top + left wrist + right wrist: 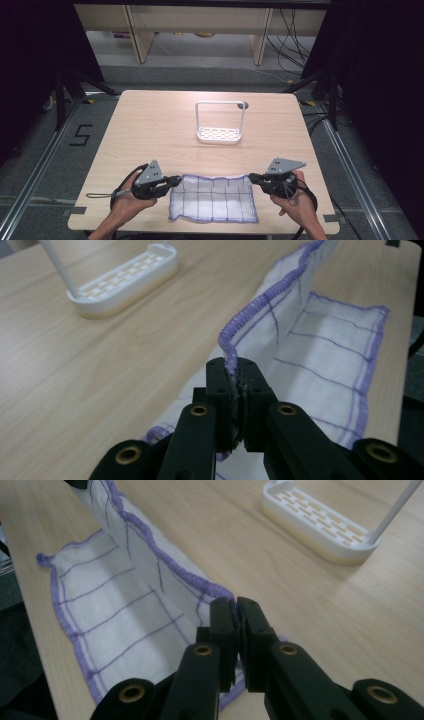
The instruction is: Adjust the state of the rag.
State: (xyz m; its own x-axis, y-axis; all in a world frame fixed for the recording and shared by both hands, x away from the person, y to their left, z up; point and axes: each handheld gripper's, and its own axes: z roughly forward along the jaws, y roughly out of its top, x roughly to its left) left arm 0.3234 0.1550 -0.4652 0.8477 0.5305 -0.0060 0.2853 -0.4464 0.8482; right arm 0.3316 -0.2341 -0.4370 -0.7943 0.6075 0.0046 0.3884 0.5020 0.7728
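A white cloth with purple grid lines and a purple hem lies near the table's front edge, its far edge lifted. My left gripper is shut on the cloth's far left corner; in the left gripper view the hem runs up from between the closed jaws of that gripper. My right gripper is shut on the far right corner. In the right gripper view the hem stretches away from that gripper. The lifted edge is taut between the two grippers.
A white slotted rack with a tall loop handle stands on the wooden table behind the cloth; its base shows as a rack and a rack in the gripper views. A hole sits in the tabletop behind it.
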